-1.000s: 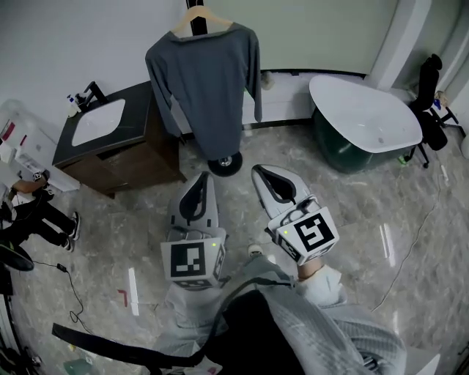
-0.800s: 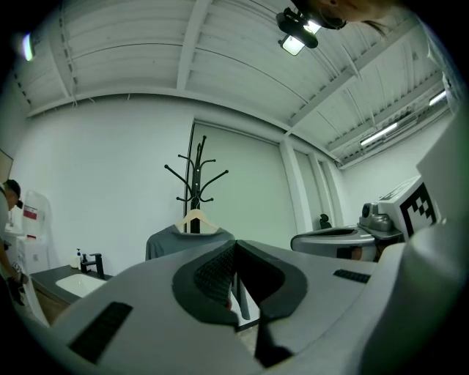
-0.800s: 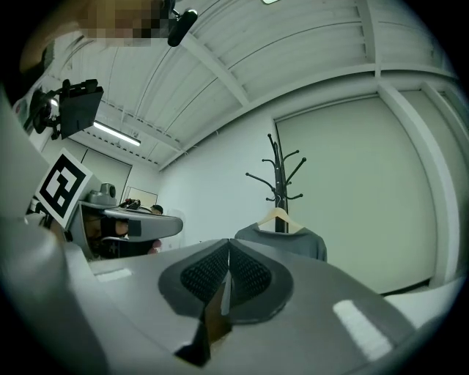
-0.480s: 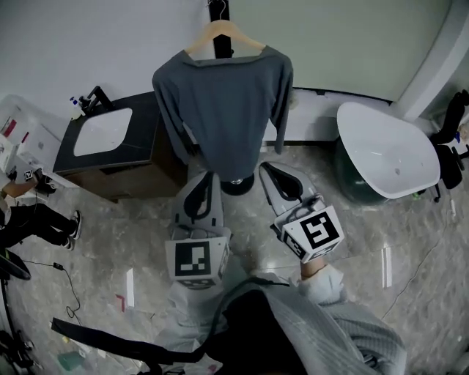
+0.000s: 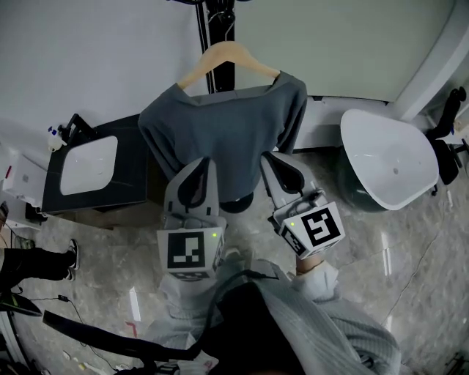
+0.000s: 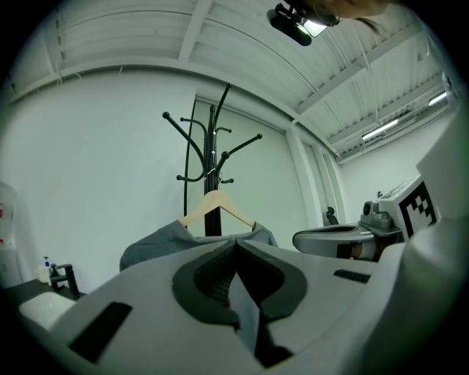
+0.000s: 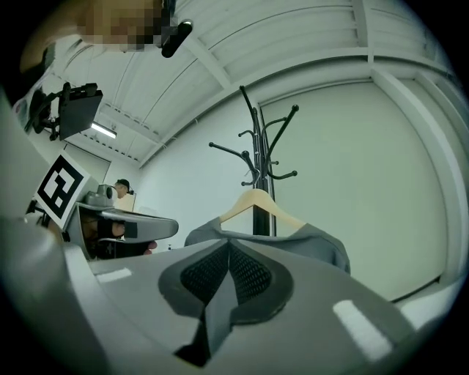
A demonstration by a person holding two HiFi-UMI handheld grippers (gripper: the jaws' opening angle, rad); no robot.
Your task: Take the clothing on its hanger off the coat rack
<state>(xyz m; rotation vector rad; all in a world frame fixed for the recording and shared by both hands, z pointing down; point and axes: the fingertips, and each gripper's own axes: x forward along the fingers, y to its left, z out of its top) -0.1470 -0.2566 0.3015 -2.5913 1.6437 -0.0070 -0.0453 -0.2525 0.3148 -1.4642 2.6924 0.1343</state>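
Observation:
A grey long-sleeved shirt (image 5: pixel 227 135) hangs on a wooden hanger (image 5: pixel 229 57), hooked on a black coat rack (image 5: pixel 220 18) against the wall. My left gripper (image 5: pixel 204 161) points at the shirt's lower left, its jaws shut and empty. My right gripper (image 5: pixel 268 156) is held beside it at the shirt's lower right, also shut on nothing. Neither touches the cloth. In the left gripper view the hanger (image 6: pixel 217 207) and shirt (image 6: pixel 154 247) rise just beyond the closed tips (image 6: pixel 234 243). The right gripper view shows the hanger (image 7: pixel 258 201) above its shut tips (image 7: pixel 229 246).
A dark vanity with a white sink (image 5: pixel 80 165) stands left of the rack. A white bathtub (image 5: pixel 388 157) sits to the right, with a black chair (image 5: pixel 448 121) behind it. A person's legs (image 5: pixel 33 260) show at the left edge. The rack's round base (image 5: pixel 236 201) rests on the marble floor.
Both grippers have come forward and up toward the shirt, now overlapping its lower hem in the head view. The rack and hanger look closer. The jaws have stayed shut.

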